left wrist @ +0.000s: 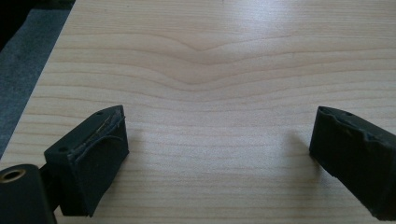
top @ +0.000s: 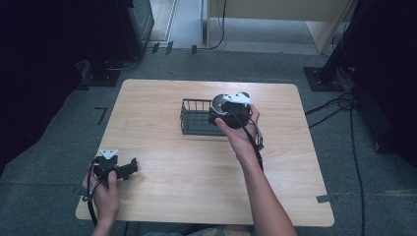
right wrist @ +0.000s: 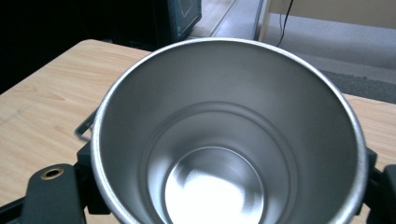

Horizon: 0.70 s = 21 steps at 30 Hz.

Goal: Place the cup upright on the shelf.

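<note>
A shiny steel cup (right wrist: 224, 140), its mouth toward the camera and nothing inside, sits between the black jaws of my right gripper (right wrist: 229, 191), which is shut on it. In the high view the right gripper (top: 227, 114) holds the cup (top: 217, 103) over the right end of a dark wire basket (top: 193, 129) at the table's middle. My left gripper (top: 129, 169) rests near the table's front left corner. Its two black jaws stand wide apart, and the left gripper (left wrist: 219, 154) has nothing but bare wood between them.
The light wooden table (top: 187, 167) stands on grey carpet. Dark equipment stands (top: 133, 24) and cables (top: 334, 105) lie on the floor beyond the far and right edges. A wire of the basket (right wrist: 83, 131) shows beside the cup.
</note>
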Tool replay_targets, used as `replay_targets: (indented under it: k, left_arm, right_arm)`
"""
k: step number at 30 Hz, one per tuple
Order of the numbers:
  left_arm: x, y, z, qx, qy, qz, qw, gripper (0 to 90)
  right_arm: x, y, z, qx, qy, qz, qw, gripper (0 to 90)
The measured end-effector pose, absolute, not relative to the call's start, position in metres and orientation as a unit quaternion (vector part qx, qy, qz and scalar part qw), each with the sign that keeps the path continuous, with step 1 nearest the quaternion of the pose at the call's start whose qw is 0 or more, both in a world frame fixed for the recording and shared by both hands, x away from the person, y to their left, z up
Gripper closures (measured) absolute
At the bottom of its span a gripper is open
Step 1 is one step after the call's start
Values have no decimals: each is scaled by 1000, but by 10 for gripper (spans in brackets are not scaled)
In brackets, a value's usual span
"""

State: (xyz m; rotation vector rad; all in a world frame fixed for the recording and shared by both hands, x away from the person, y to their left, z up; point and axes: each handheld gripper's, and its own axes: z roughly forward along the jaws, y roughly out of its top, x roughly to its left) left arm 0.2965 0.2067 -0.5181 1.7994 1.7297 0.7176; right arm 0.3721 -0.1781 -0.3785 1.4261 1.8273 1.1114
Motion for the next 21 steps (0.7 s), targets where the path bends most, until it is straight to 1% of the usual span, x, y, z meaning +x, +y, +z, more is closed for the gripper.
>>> replay_targets:
  k: [8,16,21]
  left_arm:
    - [296,207,-518,668,641,266,268,48]
    - [296,207,-518,668,641,266,268,48]
    - [296,207,-518,668,642,266,268,48]
  right_arm:
    - [402,-173,-388,543,677,402,292,179]
    - [418,-172,-397,553,672,394,295,179]
    - [426,-169,-411,560,674,380,297,179]
